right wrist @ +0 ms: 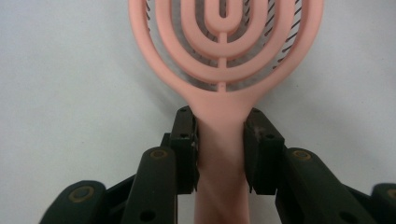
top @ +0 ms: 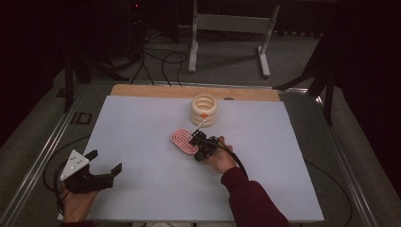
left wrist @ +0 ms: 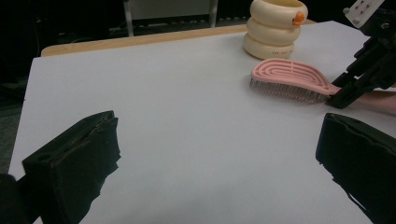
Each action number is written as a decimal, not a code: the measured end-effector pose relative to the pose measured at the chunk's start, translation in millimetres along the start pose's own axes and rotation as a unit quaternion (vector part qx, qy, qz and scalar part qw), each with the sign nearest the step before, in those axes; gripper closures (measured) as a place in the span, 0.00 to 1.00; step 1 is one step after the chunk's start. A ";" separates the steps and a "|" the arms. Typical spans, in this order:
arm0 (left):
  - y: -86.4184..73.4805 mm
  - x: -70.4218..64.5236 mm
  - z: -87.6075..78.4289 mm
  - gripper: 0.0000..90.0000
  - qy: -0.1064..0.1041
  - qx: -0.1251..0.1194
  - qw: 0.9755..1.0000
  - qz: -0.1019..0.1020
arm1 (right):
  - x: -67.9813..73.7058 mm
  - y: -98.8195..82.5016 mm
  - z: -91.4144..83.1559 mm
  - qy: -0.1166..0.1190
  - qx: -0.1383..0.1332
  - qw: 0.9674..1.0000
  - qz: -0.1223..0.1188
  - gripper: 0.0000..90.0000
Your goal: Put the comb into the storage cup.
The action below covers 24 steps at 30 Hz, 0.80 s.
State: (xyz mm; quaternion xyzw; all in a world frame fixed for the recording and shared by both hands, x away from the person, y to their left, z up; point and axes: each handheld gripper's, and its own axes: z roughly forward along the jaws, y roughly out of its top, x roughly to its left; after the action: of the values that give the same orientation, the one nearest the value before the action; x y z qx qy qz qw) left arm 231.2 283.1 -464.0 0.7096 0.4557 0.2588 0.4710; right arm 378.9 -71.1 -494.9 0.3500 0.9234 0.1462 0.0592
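one pink hairbrush [right wrist: 224,70] lies flat, head pointing away from right tongs [right wrist: 220,154].

A person's right hand [top: 220,160], sleeved in dark red, holds a black gripper [top: 195,138] at the handle end of a pink hairbrush [top: 182,140] that lies near the middle of a white-topped counter [top: 142,127]. Whether its fingers pinch the handle cannot be told from this height. Just beyond the brush stands a cream holder [top: 204,109] shaped like stacked rings, with a small orange spot on its near side. At the counter's near left corner, well apart from the brush, the left hand [top: 78,201] holds a second gripper [top: 105,165], fingers spread wide above the bare surface. Cables trail across the grey floor [top: 227,66] behind, near a pale metal stand [top: 231,28].
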 end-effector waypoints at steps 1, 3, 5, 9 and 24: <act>-0.1 0.0 0.1 0.00 -0.001 0.000 1.000 0.000 | 0.3 0.0 -0.3 0.000 0.000 1.000 -0.001 0.76; 0.0 0.0 0.2 0.00 -0.001 0.000 1.000 0.000 | 1.5 -0.3 -0.6 -0.001 0.001 1.000 -0.001 0.77; 0.0 -0.2 0.3 0.00 -0.002 0.001 1.000 -0.001 | 1.3 -0.6 -0.8 -0.001 0.002 1.000 -0.006 0.77; -0.3 -0.1 0.8 0.00 -0.002 0.002 1.000 -0.001 | 2.8 -1.9 -2.0 -0.002 -0.003 1.000 -0.016 0.77; -0.8 -0.9 2.5 0.00 -0.002 0.005 1.000 -0.004 | 6.1 -6.2 -13.4 -0.007 -0.044 0.999 -0.010 0.77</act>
State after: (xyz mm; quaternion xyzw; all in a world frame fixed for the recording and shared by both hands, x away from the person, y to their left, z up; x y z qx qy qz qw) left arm 232.5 281.3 -465.8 0.7105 0.4589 0.2534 0.4694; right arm 367.6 -74.5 -484.1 0.3389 0.9191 0.1832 0.0827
